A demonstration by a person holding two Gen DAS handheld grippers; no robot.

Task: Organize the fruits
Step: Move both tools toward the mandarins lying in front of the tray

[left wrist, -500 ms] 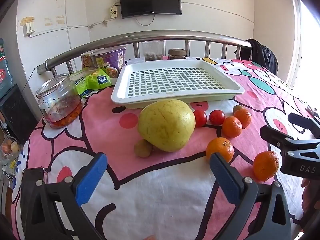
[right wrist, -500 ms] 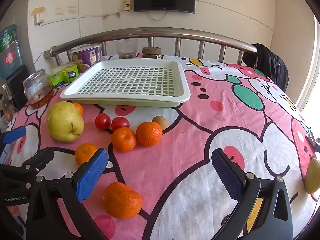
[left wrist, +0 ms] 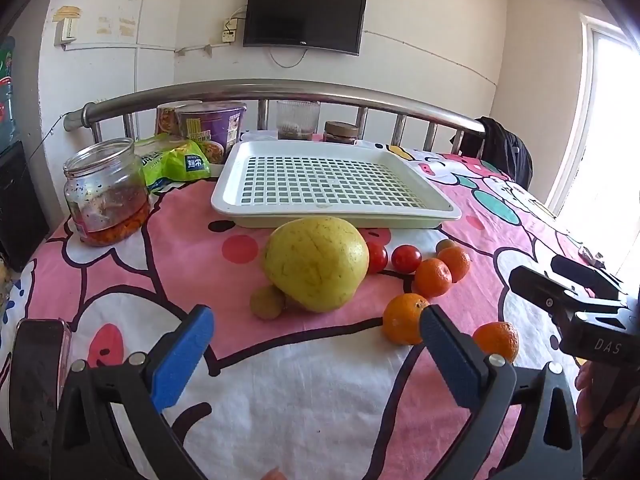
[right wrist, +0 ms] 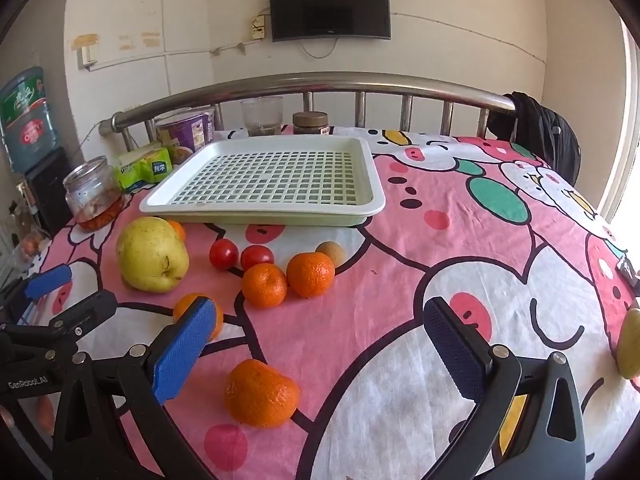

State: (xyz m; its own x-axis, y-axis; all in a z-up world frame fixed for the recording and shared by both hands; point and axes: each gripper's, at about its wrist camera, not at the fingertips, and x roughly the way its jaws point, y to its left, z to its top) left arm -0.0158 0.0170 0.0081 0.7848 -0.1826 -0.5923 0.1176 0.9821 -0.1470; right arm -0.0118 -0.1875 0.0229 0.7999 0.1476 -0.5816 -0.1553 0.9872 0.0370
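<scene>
You have five round orange mandarins with dimpled skin on the pink cartoon-print cloth [right wrist: 400, 280]: a touching pair [right wrist: 288, 280] mid-table, one [right wrist: 261, 394] nearest you, one [right wrist: 188, 312] partly behind your right tool's blue pad, and one [right wrist: 176, 229] peeking from behind the large smooth yellow-green pear-shaped fruit [right wrist: 152, 254] on the left. Two glossy red cherry tomatoes [right wrist: 240, 255] sit side by side just right of that fruit. Two small dull brown round fruits: one [right wrist: 331, 252] behind the pair, one [left wrist: 267, 302] touching the big fruit's near side. Another yellowish fruit [right wrist: 629, 344] lies at the far right edge. The white plastic grid-bottomed tray [right wrist: 360, 204] beyond them holds nothing. Far left, a clear glass jar [right wrist: 93, 194] contains reddish-orange preserve at its bottom. Your left gripper [left wrist: 316, 356] and right gripper [right wrist: 318, 344] both stand wide apart, gripping nothing.
</scene>
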